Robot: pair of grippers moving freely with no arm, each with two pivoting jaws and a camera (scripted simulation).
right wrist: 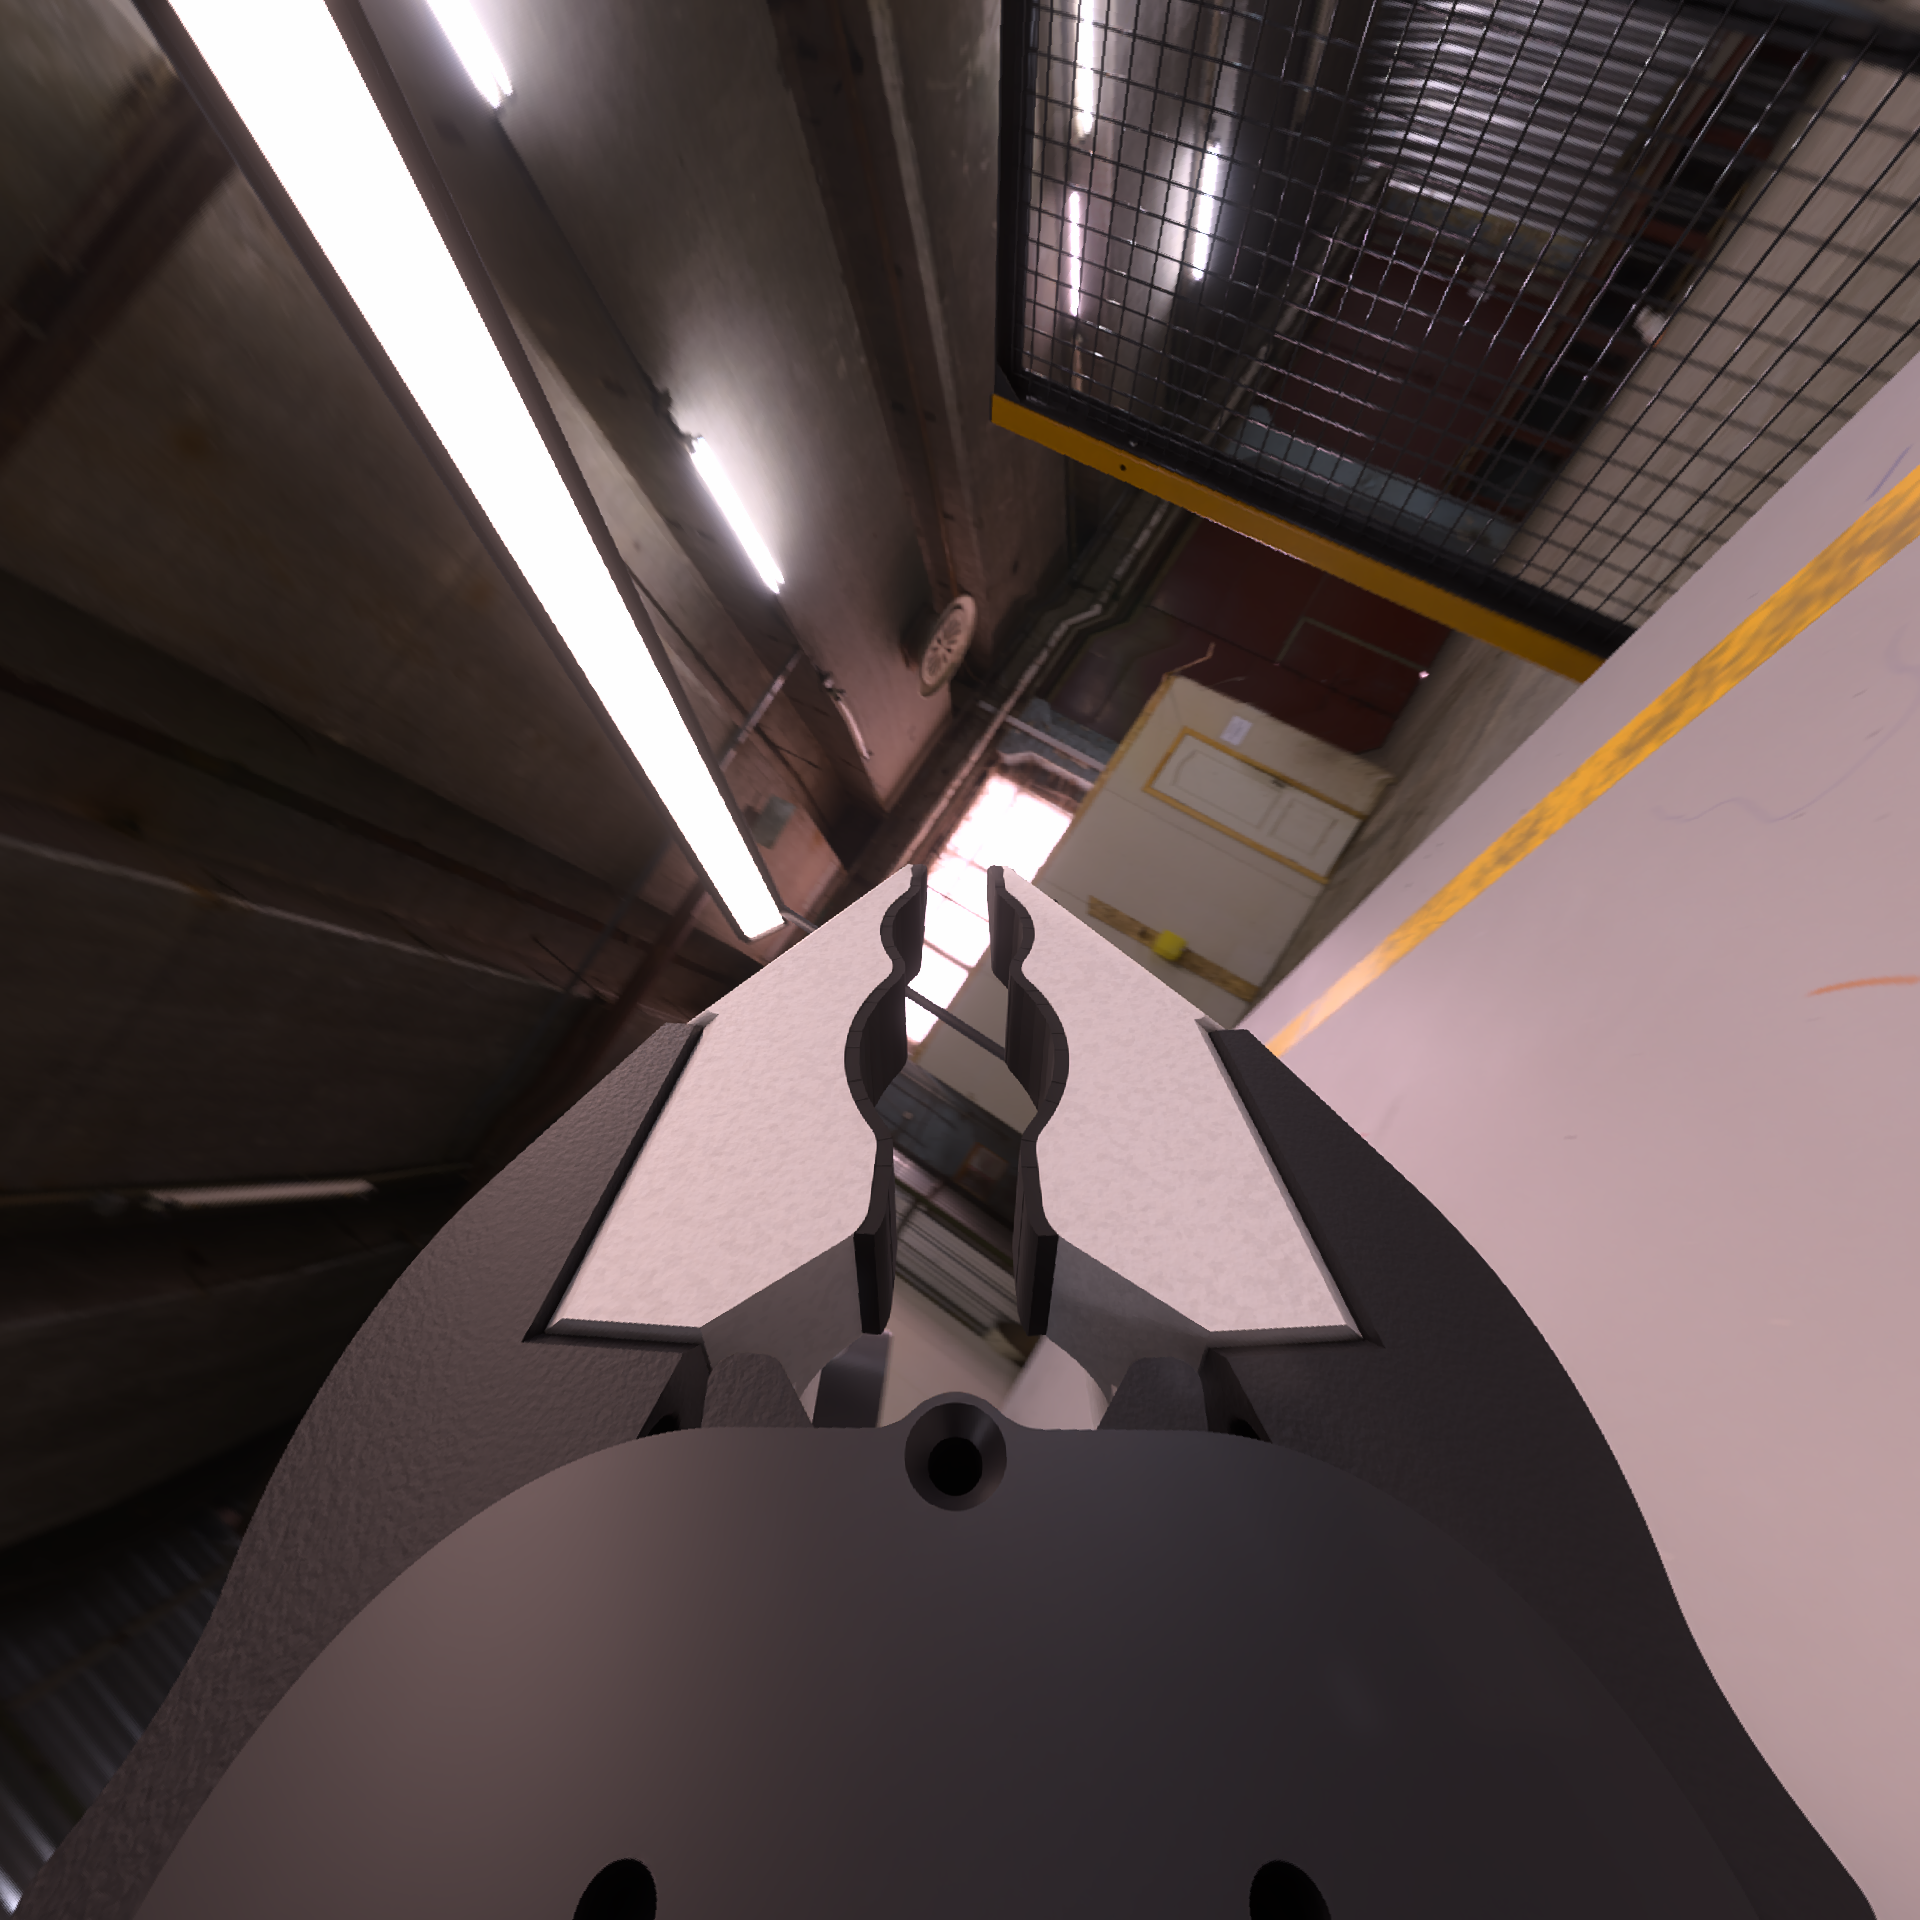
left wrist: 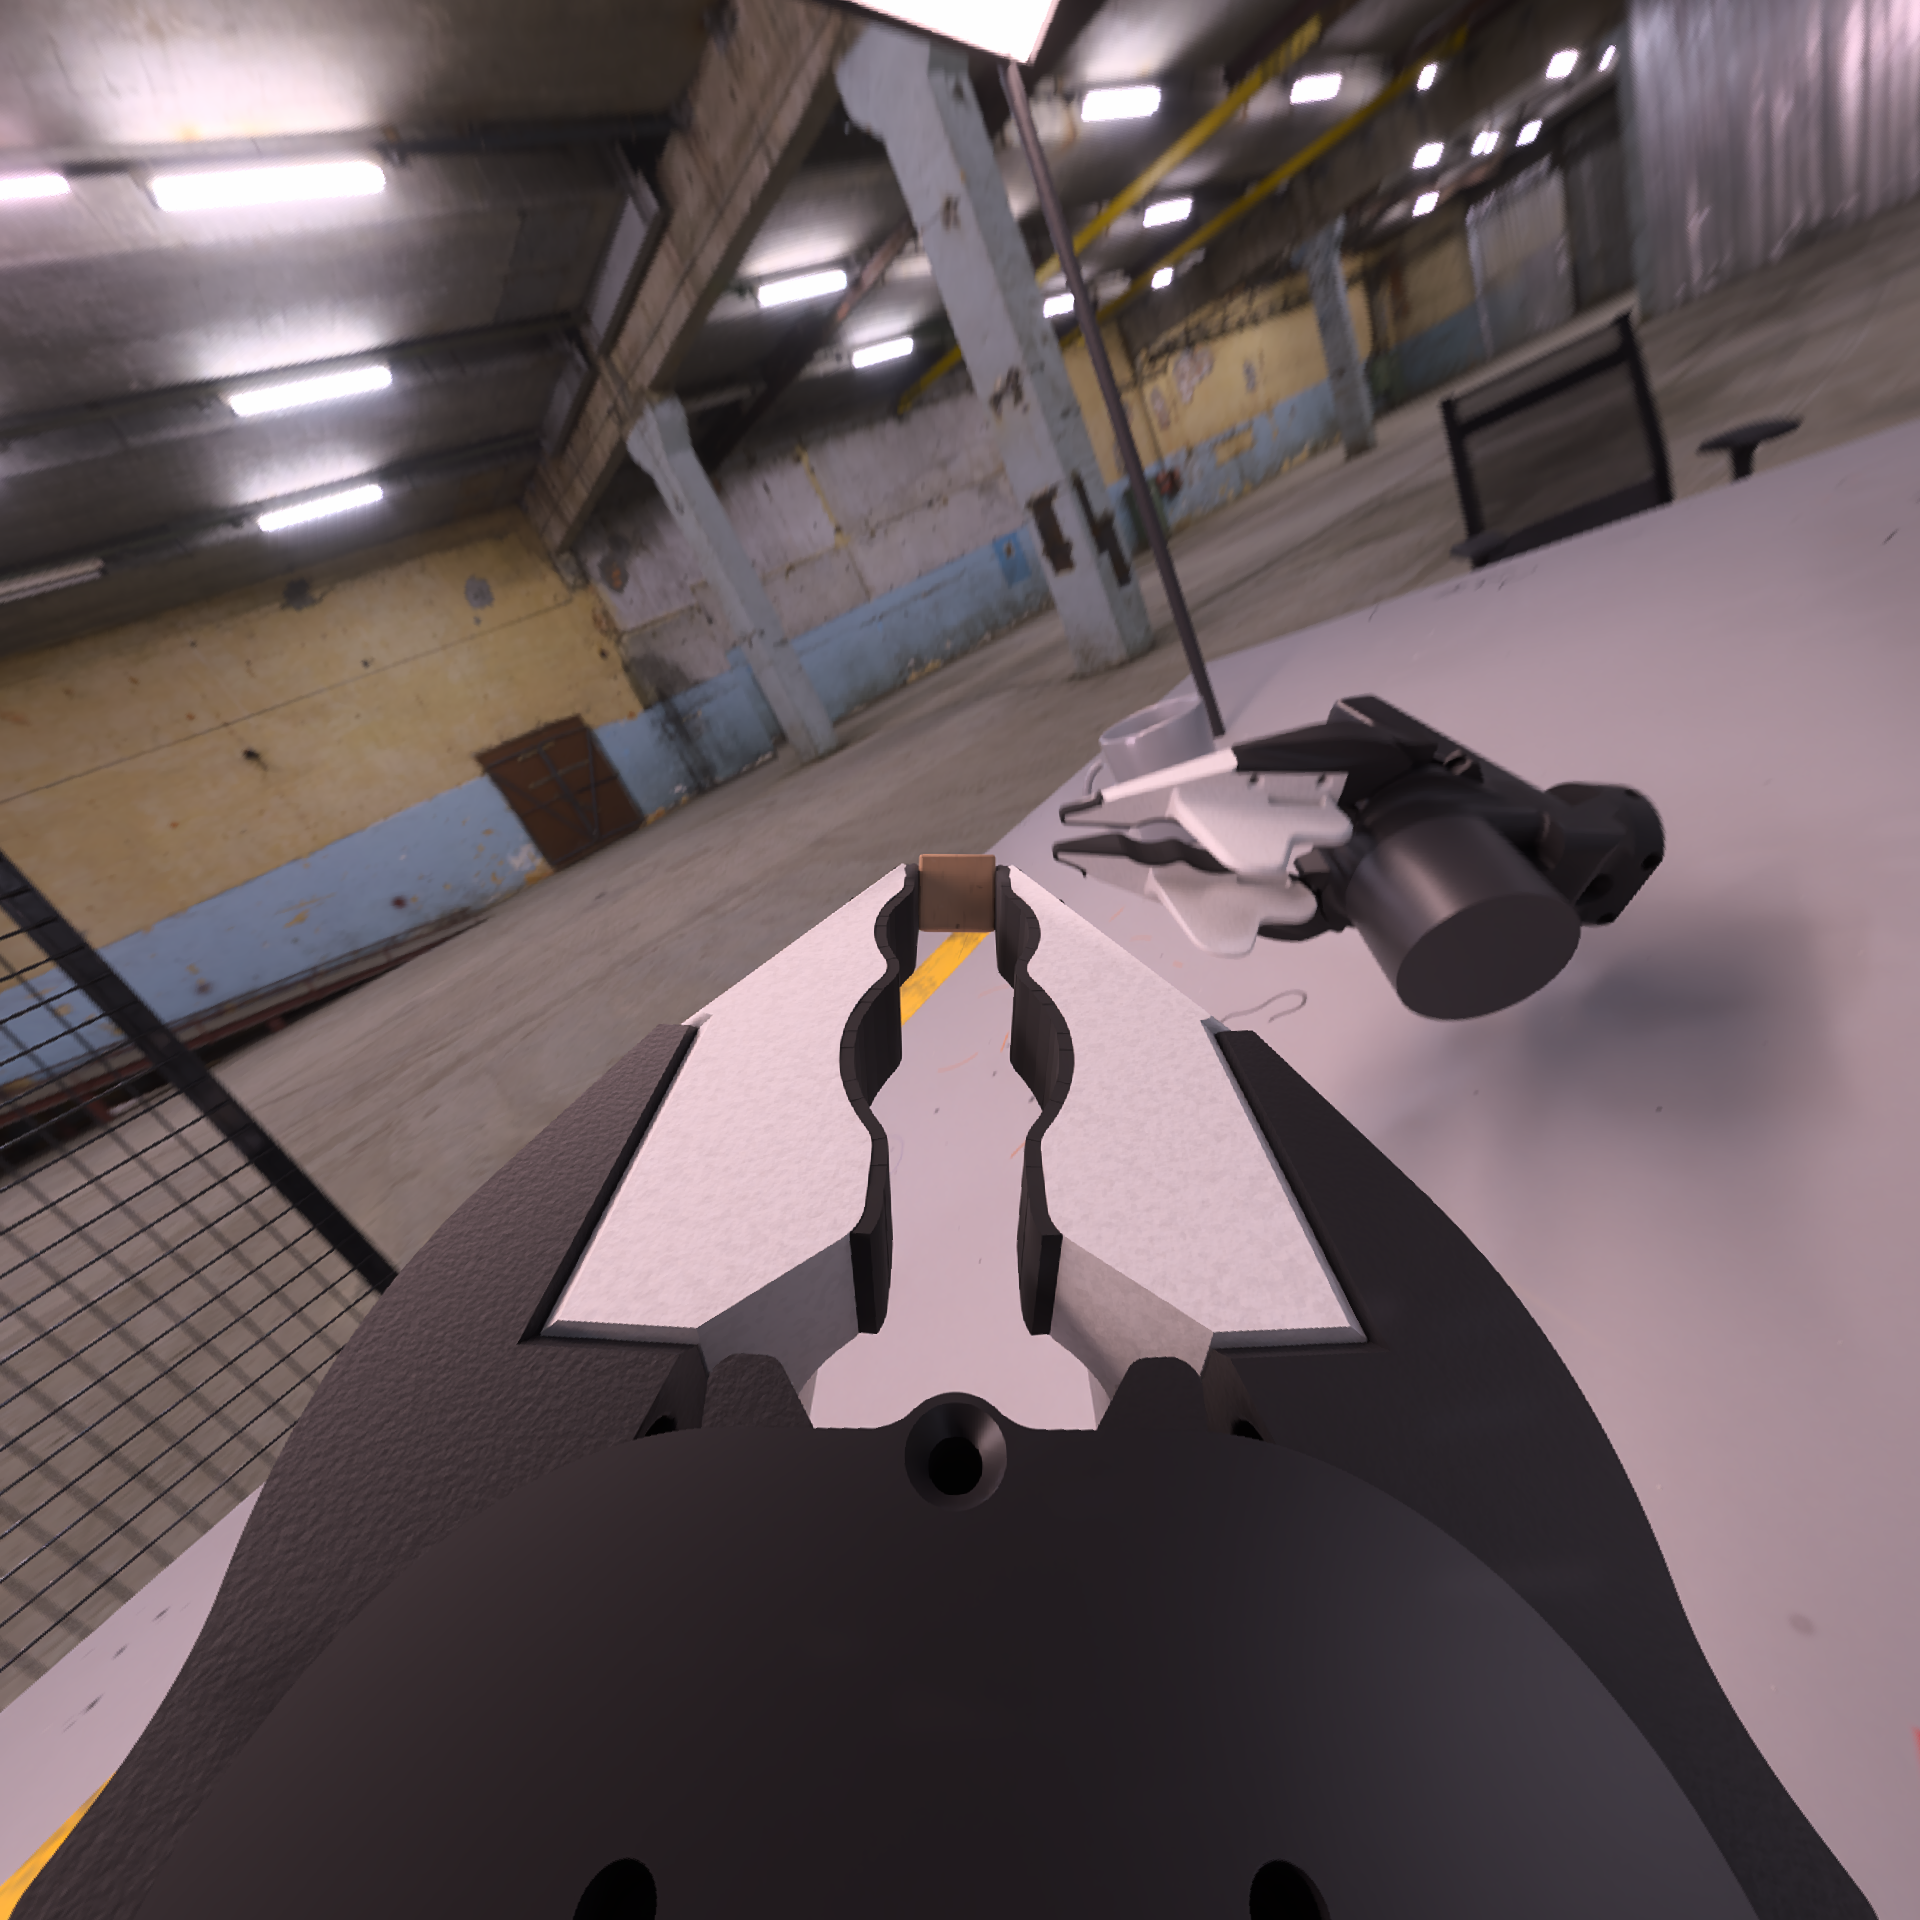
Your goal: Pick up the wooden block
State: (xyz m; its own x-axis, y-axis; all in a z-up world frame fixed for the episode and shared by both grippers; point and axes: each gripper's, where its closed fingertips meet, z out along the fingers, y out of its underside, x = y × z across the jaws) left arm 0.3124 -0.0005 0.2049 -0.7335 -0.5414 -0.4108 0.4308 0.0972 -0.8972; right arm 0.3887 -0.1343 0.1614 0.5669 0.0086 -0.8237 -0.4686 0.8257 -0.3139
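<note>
at the centre of the left wrist view, the left gripper (left wrist: pixel 957 894) has its jaws closed on the block (left wrist: pixel 957 891), at the very tips; a slow, level lift suits. the right gripper's (right wrist: pixel 954 899) jaws stand slightly apart, empty.

Bare pale grey tabletop (left wrist: pixel 1558 1299) stretches open right of the black-and-white right gripper (left wrist: pixel 1075 836); beyond that gripper, a white cylindrical base (left wrist: pixel 1148 732) with its thin dark pole (left wrist: pixel 1117 416) blocks passage.

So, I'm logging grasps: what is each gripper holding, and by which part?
The left gripper clamps the wooden block by its two opposite side faces, right at the fingertips. The right gripper holds nothing; its fingers stand slightly apart.
</note>
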